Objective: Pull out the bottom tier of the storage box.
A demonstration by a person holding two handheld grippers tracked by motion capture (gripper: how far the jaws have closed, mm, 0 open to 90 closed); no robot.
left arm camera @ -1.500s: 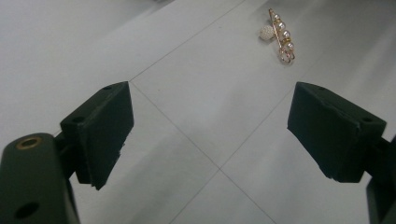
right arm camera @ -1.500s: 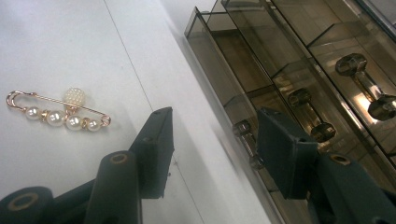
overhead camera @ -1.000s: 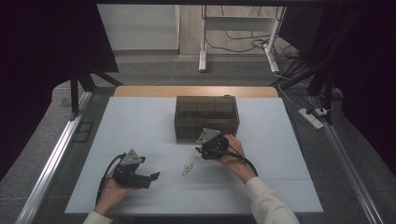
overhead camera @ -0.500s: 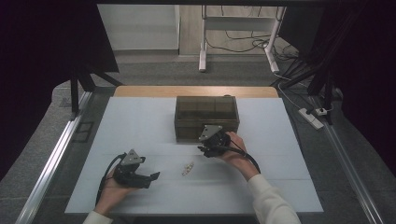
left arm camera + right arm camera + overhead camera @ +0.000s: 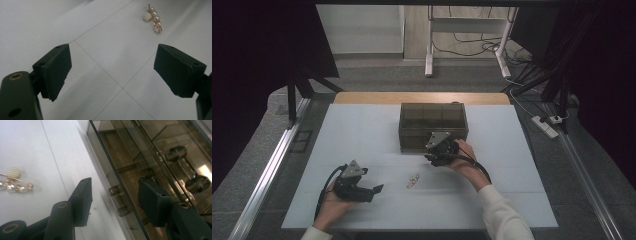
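- A smoked clear drawer box [image 5: 433, 126] stands at the far middle of the white table [image 5: 362, 130]; it looks rigid, glossy and slippery, probably light enough to slide if tugged
- A small knob handle [image 5: 117, 201] sticks out of its near drawer front, the likely place to take hold
- The right gripper [image 5: 438, 154] sits just at that front, jaws partly open around the handle, not yet pressing
- A pearl hair clip [image 5: 413, 180] lies near, between the hands, small and delicate
- The left gripper [image 5: 371, 192] rests near left, jaws wide, empty
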